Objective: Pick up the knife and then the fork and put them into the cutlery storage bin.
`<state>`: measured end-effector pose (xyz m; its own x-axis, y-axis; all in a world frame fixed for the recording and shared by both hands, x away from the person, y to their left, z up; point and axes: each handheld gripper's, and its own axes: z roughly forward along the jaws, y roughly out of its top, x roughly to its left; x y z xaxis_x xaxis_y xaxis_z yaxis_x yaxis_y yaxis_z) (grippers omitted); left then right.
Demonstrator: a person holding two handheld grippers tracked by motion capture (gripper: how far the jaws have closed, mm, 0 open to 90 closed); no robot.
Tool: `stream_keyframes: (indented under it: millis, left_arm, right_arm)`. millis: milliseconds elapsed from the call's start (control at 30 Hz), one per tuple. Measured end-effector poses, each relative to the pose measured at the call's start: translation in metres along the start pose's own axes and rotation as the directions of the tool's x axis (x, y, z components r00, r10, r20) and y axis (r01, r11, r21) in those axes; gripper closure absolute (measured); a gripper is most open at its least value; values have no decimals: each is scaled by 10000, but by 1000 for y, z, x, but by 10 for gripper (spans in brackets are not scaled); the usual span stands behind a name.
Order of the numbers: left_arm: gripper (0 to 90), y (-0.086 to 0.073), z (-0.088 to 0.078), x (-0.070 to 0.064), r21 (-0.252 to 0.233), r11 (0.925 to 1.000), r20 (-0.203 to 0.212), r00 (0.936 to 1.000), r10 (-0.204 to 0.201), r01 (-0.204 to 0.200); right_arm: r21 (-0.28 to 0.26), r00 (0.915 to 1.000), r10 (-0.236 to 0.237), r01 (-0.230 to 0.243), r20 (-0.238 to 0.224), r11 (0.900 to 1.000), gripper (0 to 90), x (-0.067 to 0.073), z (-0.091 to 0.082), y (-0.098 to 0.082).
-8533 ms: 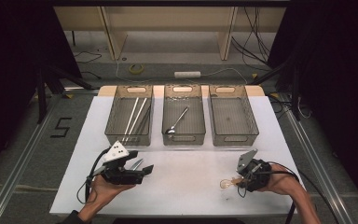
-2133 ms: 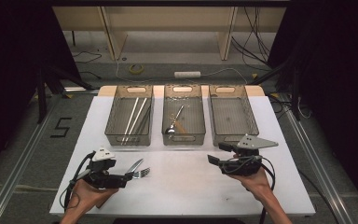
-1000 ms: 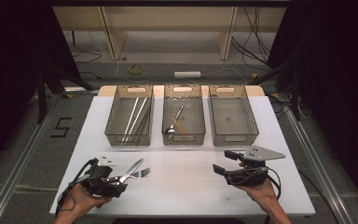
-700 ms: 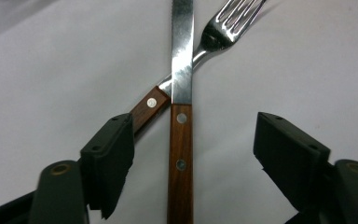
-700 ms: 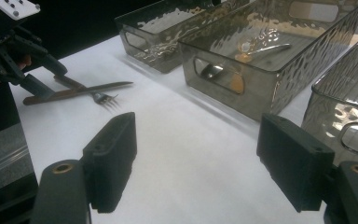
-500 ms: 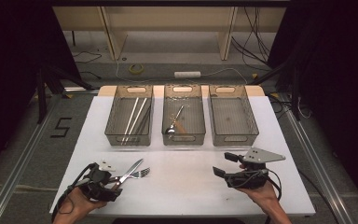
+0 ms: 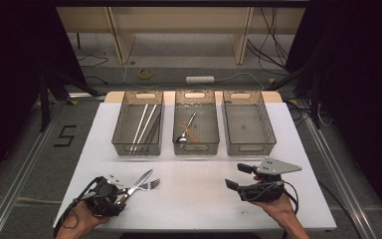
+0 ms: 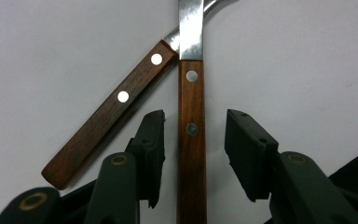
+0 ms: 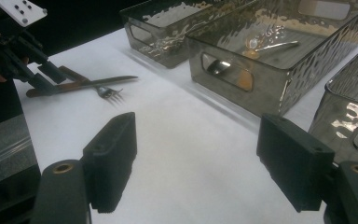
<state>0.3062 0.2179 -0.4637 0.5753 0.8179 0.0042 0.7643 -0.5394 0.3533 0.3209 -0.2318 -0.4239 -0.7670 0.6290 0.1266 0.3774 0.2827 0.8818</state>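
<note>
A: Report the left gripper (image 7: pixel 113 195).
B: It sits at the near left corner of the white surface (image 7: pixel 194 199), held in the person's left hand (image 7: pixel 79 219). In the left gripper view its jaws stand apart on either side of the knife (image 8: pixel 191 107), whose wooden handle runs between them. The left jaw is close to the handle and a gap remains at the right jaw. The jaws are spread and not clamped.

A: What lies beside the knife?
B: A fork (image 8: pixel 116 109) with a matching riveted wooden handle. It lies at an angle to the left of the knife, outside the jaws, and its metal neck passes under the knife blade. In the high view both utensils point away from the left gripper toward the middle of the surface.

A: Report the right gripper (image 7: pixel 239 175).
B: It is at the near right, held in the right hand (image 7: pixel 278 211), well apart from the utensils. Its jaws are wide apart with nothing between them, above bare surface.

A: Contents of the far row?
B: Three clear bins stand side by side. The left bin (image 7: pixel 138 122) holds long pale sticks. The middle bin (image 7: pixel 195 122) holds a spoon (image 7: pixel 185 132). The right bin (image 7: pixel 248 122) has nothing visible inside.
</note>
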Motion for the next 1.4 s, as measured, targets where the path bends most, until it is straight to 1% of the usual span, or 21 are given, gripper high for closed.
stream_keyframes:
  millis: [133,200,433,600,700,733,867,1000,1133,1167,1200,1267,1333,1400]
  left_arm:
    - [614,1,2,1,-3,10000,-16,10000,-13,13]
    - [630,2,4,1,128,9999,13,10000,88,-88]
    - [694,3,5,2,191,9998,206,9998,50,-54]
    - [742,4,5,4,187,9998,252,9997,-33,28]
    - [749,3,5,5,136,9999,338,9994,2,-7]
    - [752,3,5,5,111,9999,357,9993,75,-80]
    - [757,2,4,4,29,9995,270,9992,306,-306]
    - [758,1,2,5,-222,9992,260,9991,324,-318]
    - [759,1,-2,7,-500,9983,389,9988,304,-284]
    - [759,2,-4,7,-628,9976,469,9984,305,-275]
    - [759,2,-5,7,-764,9969,630,9978,225,-176]
    - [759,4,-8,7,-886,9958,736,9969,283,-217]
    - [759,7,-11,3,-967,9948,885,9952,411,-324]
    - [759,12,-14,-2,-1127,9924,1109,9919,628,-502]
  right_arm:
    - [-3,10000,7,-7,4,10000,297,0,-1,-1]
    - [-34,10000,69,-69,-13,10000,297,-1,-1,-1]
    - [-15,10000,46,-46,3,10000,297,0,-1,0]
    - [-29,10000,-25,25,-16,10000,297,1,-1,0]
    - [-43,10000,2,-2,-17,10000,297,0,-1,0]
    - [-48,10000,7,-7,-15,10000,297,0,-1,0]
    - [-24,10000,-19,19,-46,10000,297,1,-2,1]
    - [-18,10000,-24,24,-55,10000,297,1,-1,1]
    - [-35,10000,-23,23,-83,10000,298,2,-1,1]
    - [-52,10000,-33,32,-88,10000,297,2,-1,1]
    - [-66,9999,-55,54,-91,10000,297,2,-1,1]
    - [-73,9999,-55,55,-111,10000,298,2,-1,1]
    - [-71,9999,-66,65,-101,10000,297,3,-1,1]
    - [-87,9998,-79,78,-158,9999,297,4,0,2]
